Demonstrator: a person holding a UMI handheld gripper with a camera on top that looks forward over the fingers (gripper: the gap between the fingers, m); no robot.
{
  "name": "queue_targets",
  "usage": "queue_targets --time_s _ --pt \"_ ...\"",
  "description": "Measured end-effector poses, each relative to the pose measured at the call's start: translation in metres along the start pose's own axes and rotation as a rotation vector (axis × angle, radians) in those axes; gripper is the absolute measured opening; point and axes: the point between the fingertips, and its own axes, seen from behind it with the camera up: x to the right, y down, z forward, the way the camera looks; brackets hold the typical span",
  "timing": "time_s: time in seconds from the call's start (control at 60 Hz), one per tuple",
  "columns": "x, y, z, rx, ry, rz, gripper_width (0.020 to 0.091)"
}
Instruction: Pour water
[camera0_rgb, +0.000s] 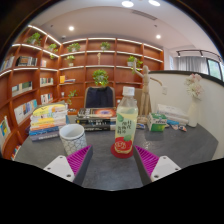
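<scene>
A clear plastic bottle (124, 122) with a white cap and a green and red label stands upright on the grey table (185, 145), just ahead of my fingers and a little right of the midline. A patterned white cup (72, 138) stands to its left, just beyond my left finger. My gripper (112, 160) is open, with the magenta pads (79, 160) spread wide and only bare table between them. The bottle sits beyond the fingertips, not between them.
Stacked books (46, 121) lie at the table's left. A dark chair (99, 98) and small items (165, 120) sit behind the bottle. Wooden bookshelves (40, 70) with potted plants (101, 77) line the back wall. A white partition (185, 95) stands at the right.
</scene>
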Motion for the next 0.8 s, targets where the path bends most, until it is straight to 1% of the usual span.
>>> queue_targets --time_s 0.117,0.25,0.383,0.8 --pt "-0.011 0.015 -0.045 -0.038 -0.028 -0.051 0.0825" --pt "-0.022 0.024 -0.086 -0.053 -0.07 -0.068 0.0825" --pt "-0.029 0.027 -0.115 -0.046 -0.101 -0.041 0.0825" --pt "-0.009 0.015 -0.153 -0.002 -0.07 -0.008 0.082"
